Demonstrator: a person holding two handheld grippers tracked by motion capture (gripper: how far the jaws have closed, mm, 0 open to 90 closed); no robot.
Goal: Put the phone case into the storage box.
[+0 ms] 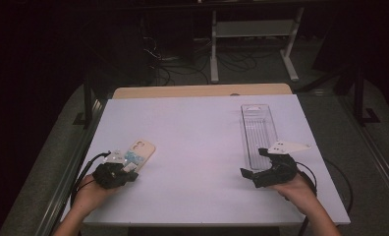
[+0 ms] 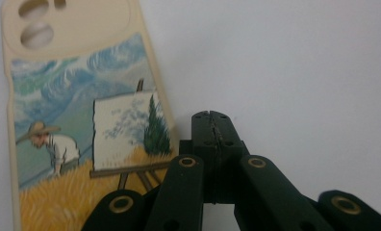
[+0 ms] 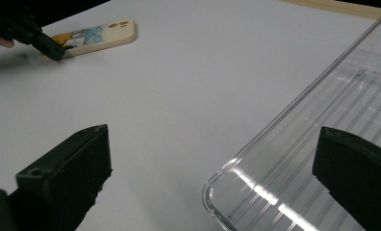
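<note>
A cream phone case (image 2: 78, 110) with a painted field scene and two camera holes lies flat on the white table, at the left in the high view (image 1: 141, 151). My left gripper (image 2: 211, 118) is shut with nothing between its jaws, its tip just off the case's long right edge near the lower end. It is at the front left in the high view (image 1: 128, 172). A long clear plastic tray (image 1: 259, 132) lies at the right. My right gripper (image 3: 212, 159) stands wide open, its jaws straddling the tray's near corner (image 3: 236, 187).
The white table (image 1: 197, 137) has a wooden strip along its far edge. Beyond it are a dark floor, cables and a white frame stand (image 1: 251, 29). In the right gripper view the other hand and its left gripper (image 3: 49, 45) touch the phone case (image 3: 99, 32).
</note>
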